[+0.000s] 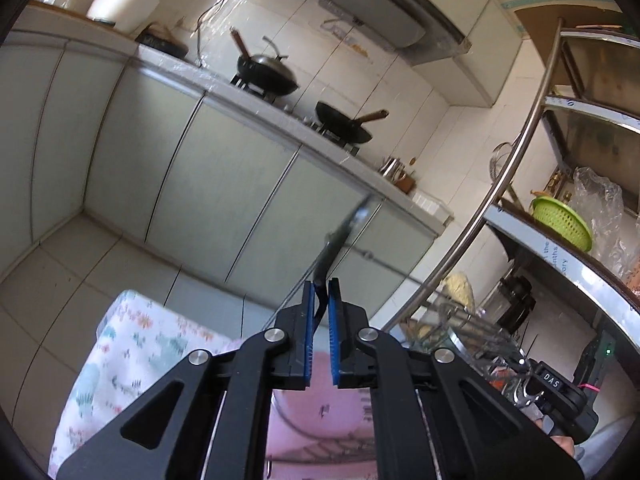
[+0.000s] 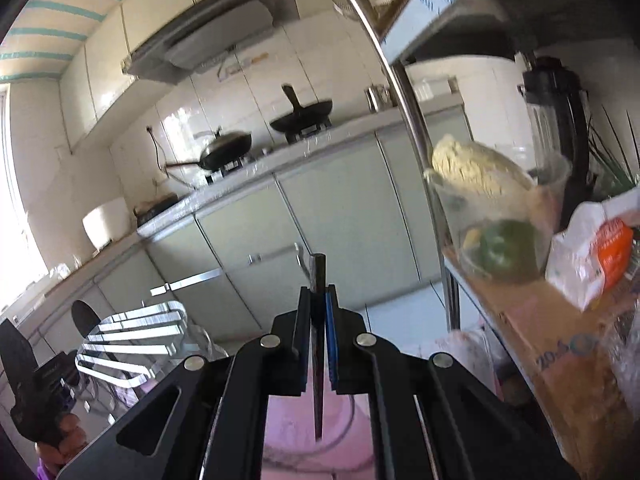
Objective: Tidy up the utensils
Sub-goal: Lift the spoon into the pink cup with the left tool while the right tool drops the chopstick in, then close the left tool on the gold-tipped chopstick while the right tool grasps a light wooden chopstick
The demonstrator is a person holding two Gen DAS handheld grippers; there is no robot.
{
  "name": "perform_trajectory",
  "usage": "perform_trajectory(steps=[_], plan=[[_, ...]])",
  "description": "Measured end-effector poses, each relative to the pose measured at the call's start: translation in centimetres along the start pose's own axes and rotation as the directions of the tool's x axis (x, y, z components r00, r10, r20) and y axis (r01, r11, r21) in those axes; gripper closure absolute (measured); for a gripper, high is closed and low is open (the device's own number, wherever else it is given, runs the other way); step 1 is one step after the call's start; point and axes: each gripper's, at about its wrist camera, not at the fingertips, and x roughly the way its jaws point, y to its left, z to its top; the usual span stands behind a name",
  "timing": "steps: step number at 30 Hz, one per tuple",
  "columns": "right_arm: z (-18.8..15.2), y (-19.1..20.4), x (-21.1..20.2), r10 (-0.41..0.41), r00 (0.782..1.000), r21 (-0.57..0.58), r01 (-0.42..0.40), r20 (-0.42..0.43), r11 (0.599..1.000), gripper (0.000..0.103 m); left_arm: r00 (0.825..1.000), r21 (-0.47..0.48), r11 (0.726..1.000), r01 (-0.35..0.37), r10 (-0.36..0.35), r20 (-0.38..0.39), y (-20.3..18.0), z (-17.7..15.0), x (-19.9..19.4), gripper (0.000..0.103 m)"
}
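Note:
My left gripper [image 1: 320,286] is shut on the thin handle of a dark spoon [image 1: 340,236], which slants up and to the right with its tip blurred. The right wrist view shows the spoon's black bowl [image 2: 85,317] at the far left, above a hand holding that gripper's body. My right gripper [image 2: 319,292] is shut on a dark chopstick [image 2: 318,360] that runs straight between the blue pads, one end poking out ahead and the other pointing back over a pink cloth [image 2: 296,420]. In the left wrist view the right gripper's black body shows at the lower right.
A chrome slatted rack [image 2: 132,340] stands to the left over the pink cloth. On the right is a steel shelf unit [image 2: 408,92] with a green basket [image 1: 560,220], a blender [image 2: 556,120], a plastic cup of pale powder [image 2: 480,184] and a cardboard box [image 2: 560,352]. Kitchen cabinets and two woks [image 1: 268,72] lie ahead.

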Motion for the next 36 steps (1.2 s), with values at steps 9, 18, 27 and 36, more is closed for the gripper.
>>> perform_trajectory(steps=[9, 18, 27, 36], plan=[[-1.3, -0.4, 0.4, -0.006, 0.995, 0.025, 0.008, -0.103, 1.000, 0.089, 0.997, -0.089, 0.995, -0.044, 0.038, -0.064, 1.2, -0.2, -0.1, 0.097], [-1.7, -1.1, -1.6, 0.002, 0.994, 0.057, 0.004, -0.111, 0.998, 0.066, 0.994, -0.043, 0.995, -0.085, 0.082, -0.070, 0.1, 0.1, -1.7, 0.067], [-3.6, -1.8, -4.8, 0.004, 0.990, 0.077, 0.007, -0.143, 0.997, 0.066, 0.987, 0.034, 0.994, -0.102, 0.105, -0.120, -0.9, -1.5, -4.5, 0.066], [-8.9, -1.5, -5.3, 0.027, 0.955, 0.077, -0.004, -0.294, 0.997, 0.067, 0.944, 0.150, 0.983, -0.101, 0.142, -0.298, -1.6, -5.8, -5.4, 0.066]])
